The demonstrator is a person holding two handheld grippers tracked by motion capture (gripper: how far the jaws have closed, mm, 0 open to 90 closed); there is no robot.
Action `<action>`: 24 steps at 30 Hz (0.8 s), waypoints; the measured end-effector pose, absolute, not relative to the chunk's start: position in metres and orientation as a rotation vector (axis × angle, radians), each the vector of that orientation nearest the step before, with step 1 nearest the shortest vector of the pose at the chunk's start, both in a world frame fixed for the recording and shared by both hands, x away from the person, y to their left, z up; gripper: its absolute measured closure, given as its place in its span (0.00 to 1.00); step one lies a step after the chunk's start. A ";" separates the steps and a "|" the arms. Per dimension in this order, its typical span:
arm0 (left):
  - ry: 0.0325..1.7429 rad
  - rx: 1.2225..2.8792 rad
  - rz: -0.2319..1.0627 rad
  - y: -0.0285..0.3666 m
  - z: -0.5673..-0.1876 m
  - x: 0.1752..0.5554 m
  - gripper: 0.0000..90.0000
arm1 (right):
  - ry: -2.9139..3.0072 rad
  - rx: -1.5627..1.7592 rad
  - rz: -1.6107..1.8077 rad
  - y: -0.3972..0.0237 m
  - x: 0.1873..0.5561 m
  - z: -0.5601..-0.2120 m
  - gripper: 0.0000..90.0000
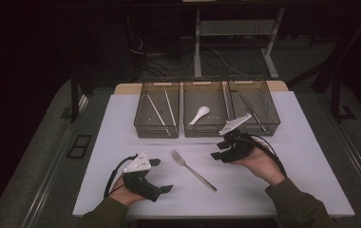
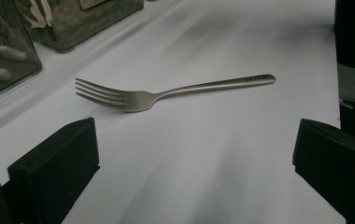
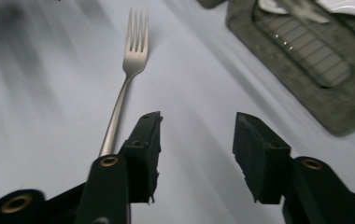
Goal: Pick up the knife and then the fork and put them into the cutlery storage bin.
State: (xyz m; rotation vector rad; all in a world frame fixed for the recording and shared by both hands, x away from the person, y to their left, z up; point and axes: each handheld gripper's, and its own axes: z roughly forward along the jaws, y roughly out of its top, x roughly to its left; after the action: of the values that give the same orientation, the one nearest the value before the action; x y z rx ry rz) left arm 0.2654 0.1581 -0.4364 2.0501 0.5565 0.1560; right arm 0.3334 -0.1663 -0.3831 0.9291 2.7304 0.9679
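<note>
A metal fork (image 1: 193, 170) lies flat on the white table top (image 1: 121, 156), tines toward the far left, between my two grippers. In the left gripper view the fork (image 2: 166, 93) lies crosswise ahead of the wide-apart jaws. My left gripper (image 1: 161, 175) is open with nothing in it, just left of the fork's handle. My right gripper (image 1: 219, 151) is open too, empty, right of the tines. In the right gripper view the fork (image 3: 124, 88) runs away from the left jaw, its handle end beside that jaw.
Three dark mesh bins stand side by side at the back. The left bin (image 1: 156, 130) holds chopsticks (image 1: 157, 111), the middle bin (image 1: 204, 132) a white spoon (image 1: 200, 114), the right bin (image 1: 266, 127) a thin utensil (image 1: 252, 109). The table's front edge is near my hands.
</note>
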 end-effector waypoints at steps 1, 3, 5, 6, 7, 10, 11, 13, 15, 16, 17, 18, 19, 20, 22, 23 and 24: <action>0.556 2.050 0.155 0.158 -0.436 0.265 0.00 | 2.742 0.928 0.950 -0.163 0.334 -0.384 0.59; 0.556 2.050 0.155 0.158 -0.437 0.265 0.00 | 2.766 0.930 0.912 -0.155 0.335 -0.385 0.62; 0.555 2.051 0.155 0.158 -0.436 0.265 0.00 | 2.795 0.923 0.880 -0.148 0.335 -0.387 0.64; 0.554 2.051 0.155 0.158 -0.436 0.265 0.00 | 2.807 0.912 0.859 -0.145 0.336 -0.387 0.65; 0.553 2.052 0.155 0.158 -0.437 0.265 0.00 | 2.818 0.904 0.844 -0.141 0.336 -0.388 0.66; 0.553 2.051 0.156 0.158 -0.436 0.265 0.00 | 2.849 0.883 0.806 -0.130 0.337 -0.390 0.68; 0.554 2.050 0.155 0.158 -0.437 0.265 0.00 | 2.859 0.879 0.796 -0.127 0.337 -0.391 0.69; 0.553 2.050 0.156 0.158 -0.437 0.265 0.00 | 2.879 0.866 0.768 -0.119 0.337 -0.393 0.71; 0.551 2.051 0.156 0.157 -0.437 0.265 0.00 | 2.902 0.858 0.750 -0.112 0.337 -0.396 0.73; 0.551 2.052 0.156 0.157 -0.437 0.265 0.00 | 2.912 0.844 0.730 -0.108 0.337 -0.397 0.74; 0.552 2.047 0.156 0.157 -0.437 0.265 0.00 | 2.925 0.829 0.722 -0.105 0.337 -0.398 0.74; 0.556 2.043 0.154 0.157 -0.437 0.265 0.00 | 2.936 0.830 0.705 -0.101 0.337 -0.399 0.75; 0.555 2.043 0.154 0.156 -0.437 0.265 0.00 | 2.949 0.825 0.691 -0.097 0.337 -0.400 0.76; 0.555 2.044 0.154 0.156 -0.437 0.265 0.00 | 2.959 0.813 0.679 -0.093 0.337 -0.401 0.77; 0.557 2.043 0.153 0.156 -0.437 0.265 0.00 | 2.979 0.804 0.648 -0.087 0.337 -0.403 0.78; 0.555 2.043 0.153 0.156 -0.437 0.265 0.00 | 2.990 0.799 0.635 -0.084 0.337 -0.405 0.78; 0.555 2.042 0.153 0.156 -0.437 0.265 0.00 | 2.995 0.797 0.620 -0.081 0.337 -0.406 0.79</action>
State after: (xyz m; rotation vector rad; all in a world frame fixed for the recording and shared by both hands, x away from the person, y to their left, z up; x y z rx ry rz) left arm 0.2645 0.1562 -0.4372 2.0421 0.5549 0.1529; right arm 0.3370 -0.0810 -0.4063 0.7971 2.9947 0.6202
